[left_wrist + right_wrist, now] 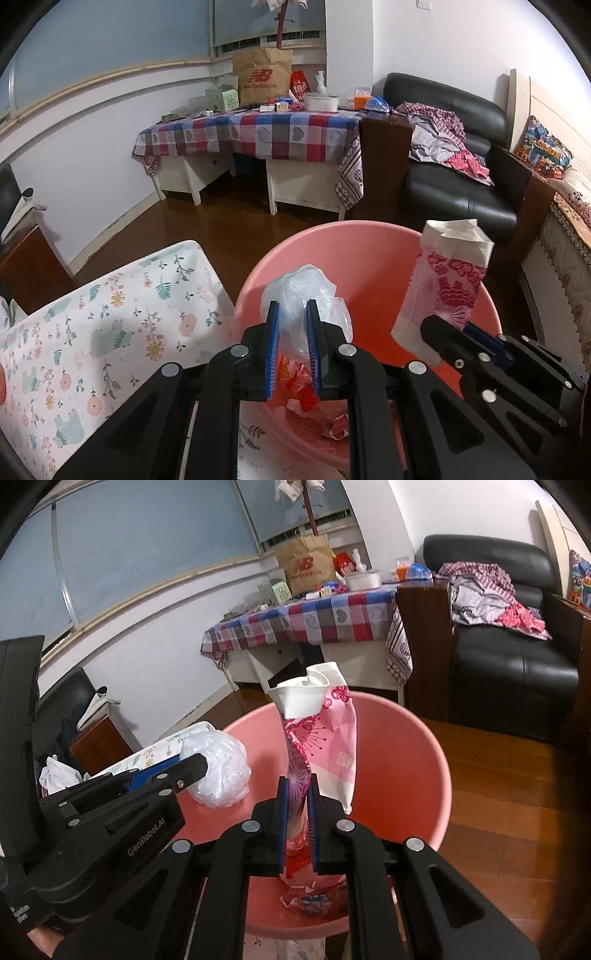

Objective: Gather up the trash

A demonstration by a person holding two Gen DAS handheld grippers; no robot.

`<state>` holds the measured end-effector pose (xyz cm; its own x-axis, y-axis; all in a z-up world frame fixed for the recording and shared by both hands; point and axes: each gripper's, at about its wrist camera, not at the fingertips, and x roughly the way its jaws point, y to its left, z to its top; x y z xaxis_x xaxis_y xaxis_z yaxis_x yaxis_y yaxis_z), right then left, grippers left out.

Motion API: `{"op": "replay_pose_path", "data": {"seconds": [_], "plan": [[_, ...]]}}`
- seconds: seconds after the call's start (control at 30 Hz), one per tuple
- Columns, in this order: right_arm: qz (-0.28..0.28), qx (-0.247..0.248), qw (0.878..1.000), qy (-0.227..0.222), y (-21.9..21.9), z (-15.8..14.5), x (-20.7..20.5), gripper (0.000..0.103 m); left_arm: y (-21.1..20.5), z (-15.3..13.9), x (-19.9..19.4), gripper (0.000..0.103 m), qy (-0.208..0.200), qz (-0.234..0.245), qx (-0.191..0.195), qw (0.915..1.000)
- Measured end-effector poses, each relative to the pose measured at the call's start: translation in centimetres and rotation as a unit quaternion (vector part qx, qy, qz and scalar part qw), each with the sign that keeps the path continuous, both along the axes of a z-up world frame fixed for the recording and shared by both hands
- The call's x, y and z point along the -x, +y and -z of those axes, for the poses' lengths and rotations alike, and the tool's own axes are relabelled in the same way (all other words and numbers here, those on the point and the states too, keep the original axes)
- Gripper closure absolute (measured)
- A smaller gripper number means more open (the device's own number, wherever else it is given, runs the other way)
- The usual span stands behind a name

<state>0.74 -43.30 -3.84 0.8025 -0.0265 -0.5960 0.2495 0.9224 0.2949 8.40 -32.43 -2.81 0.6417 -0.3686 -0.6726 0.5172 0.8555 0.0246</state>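
Note:
A pink plastic bin [373,254] stands below both grippers, with red wrappers [338,424] lying at its bottom. My left gripper [293,304] is shut on a crumpled clear plastic bag [325,291] and holds it over the bin's left side. In the right wrist view the same bag [221,775] bulges past the left gripper [184,766]. My right gripper [298,780] is shut on a tall pink-and-white flowered paper bag [336,746], which stands upright above the bin [410,771]. That paper bag [447,280] and right gripper [452,325] also show on the right of the left wrist view.
A table with a floral cloth [110,317] touches the bin on the left. Beyond the wooden floor [221,229] stand a checkered-cloth table [258,133] crowded with items and a black sofa [465,192] with clothes. A bed edge [569,251] lies at the right.

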Motion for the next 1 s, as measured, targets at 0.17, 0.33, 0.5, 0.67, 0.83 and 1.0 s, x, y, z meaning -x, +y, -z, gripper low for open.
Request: {"op": "replay_pose_path", "data": {"seconds": [0.17, 0.33, 0.5, 0.67, 0.83, 1.0], "plan": [[0.004, -0.003, 1.0, 0.018, -0.3, 0.8, -0.8, 0.093, -0.4, 0.7, -0.8, 0.087, 0.012, 0.0, -0.002, 0.9999], [0.01, -0.023, 0.999, 0.031, -0.9, 1.3, -1.2, 0.093, -0.3, 0.8, -1.1, 0.084, 0.012, -0.001, -0.001, 0.9999], [0.012, -0.024, 0.999, 0.036, -1.0, 1.4, -1.4, 0.093, -0.6, 0.7, -1.2, 0.069, 0.013, 0.006, 0.005, 0.9999], [0.013, -0.025, 0.999, 0.036, -1.1, 1.4, -1.4, 0.092, -0.5, 0.1, -0.7, 0.06, 0.002, 0.016, 0.014, 0.9998], [0.015, -0.029, 0.999, 0.033, -1.1, 1.3, -1.1, 0.091, -0.4, -0.7, 0.2, 0.054, -0.017, 0.027, 0.018, 0.9993], [0.016, -0.024, 0.999, 0.024, -0.7, 0.8, -0.3, 0.067, 0.0, -1.6, 1.0, 0.047, -0.022, 0.03, 0.028, 0.9989]]}}
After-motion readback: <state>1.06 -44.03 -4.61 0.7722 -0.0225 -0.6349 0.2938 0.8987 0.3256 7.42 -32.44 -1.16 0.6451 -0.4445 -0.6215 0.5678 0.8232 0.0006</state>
